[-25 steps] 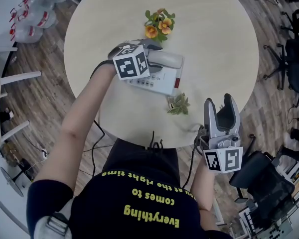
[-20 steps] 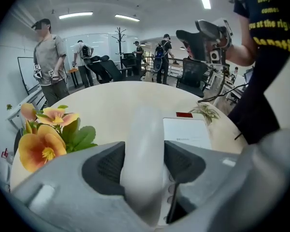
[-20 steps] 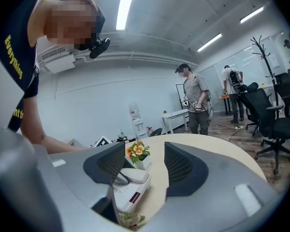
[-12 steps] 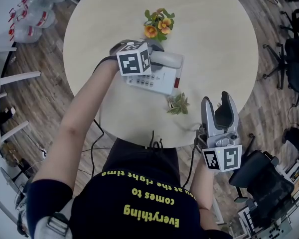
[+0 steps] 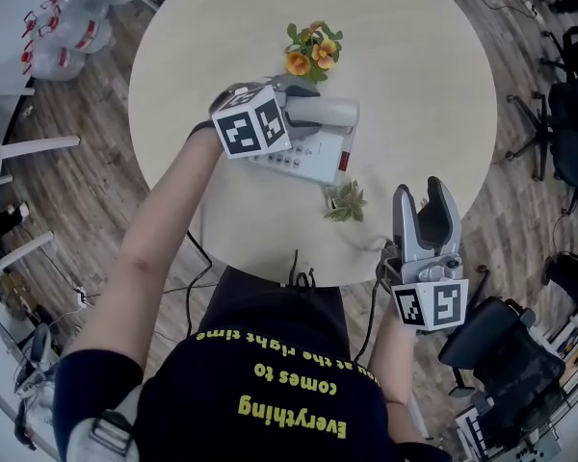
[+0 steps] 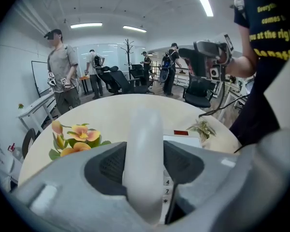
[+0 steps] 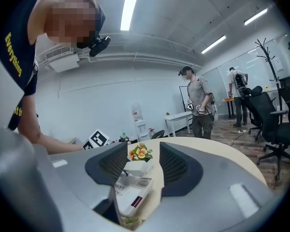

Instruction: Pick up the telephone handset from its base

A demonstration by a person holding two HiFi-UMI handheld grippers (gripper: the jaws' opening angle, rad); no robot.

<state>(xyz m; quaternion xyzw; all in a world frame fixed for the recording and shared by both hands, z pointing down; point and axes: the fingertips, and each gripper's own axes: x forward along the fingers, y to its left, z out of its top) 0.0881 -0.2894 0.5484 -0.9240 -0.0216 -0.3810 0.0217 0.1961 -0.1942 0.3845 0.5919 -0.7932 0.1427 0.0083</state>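
Observation:
A white telephone handset [image 5: 329,114] is clamped between the pads of my left gripper [image 5: 303,104], just above the white keypad base [image 5: 308,159] on the round table. In the left gripper view the handset [image 6: 145,129] stands between both pads of the left gripper [image 6: 144,167], with the keypad [image 6: 167,190] showing below it. My right gripper [image 5: 427,196] hovers off the table's near right edge; its jaws are closing with nothing between them. In the right gripper view the right gripper [image 7: 144,161] looks toward the base [image 7: 133,193] from a distance.
An orange flower posy [image 5: 311,49] stands just beyond the phone, and a small green plant [image 5: 347,201] lies by the base's near corner. The pale round table [image 5: 433,75] ends near my body. Cables hang at its near edge [image 5: 297,269]. Office chairs and people stand around.
My left gripper has shut on the handset and lifted it a little off the base. The right gripper has stayed in place off the table edge.

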